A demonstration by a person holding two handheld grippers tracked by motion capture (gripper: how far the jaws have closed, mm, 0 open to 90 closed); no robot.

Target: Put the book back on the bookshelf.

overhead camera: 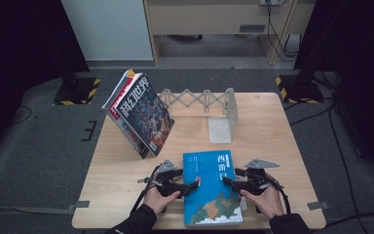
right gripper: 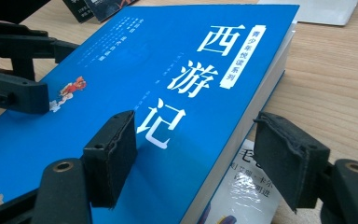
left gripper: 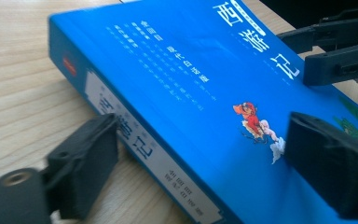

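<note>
A thick blue book (overhead camera: pixel 212 187) with white Chinese title characters lies face up near the table's front edge. My left gripper (overhead camera: pixel 195 184) sits at its spine side. In the left gripper view my left gripper (left gripper: pixel 209 165) is open. One pad is on the table beside the spine and the other is over the cover of the blue book (left gripper: pixel 191 93). My right gripper (overhead camera: pixel 226 181) is at the page side. In the right gripper view my right gripper (right gripper: pixel 200 159) is open: one pad rests over the cover of the blue book (right gripper: pixel 144 93), and the other stands off from the page edge.
A thin booklet (right gripper: pixel 247 186) peeks out from under the book's right edge. A magazine (overhead camera: pixel 141 114) leans tilted at the back left against an expanding metal rack (overhead camera: pixel 199 100), which has a white end plate (overhead camera: pixel 222 129). Bare wooden table (overhead camera: pixel 272 146) lies to the right.
</note>
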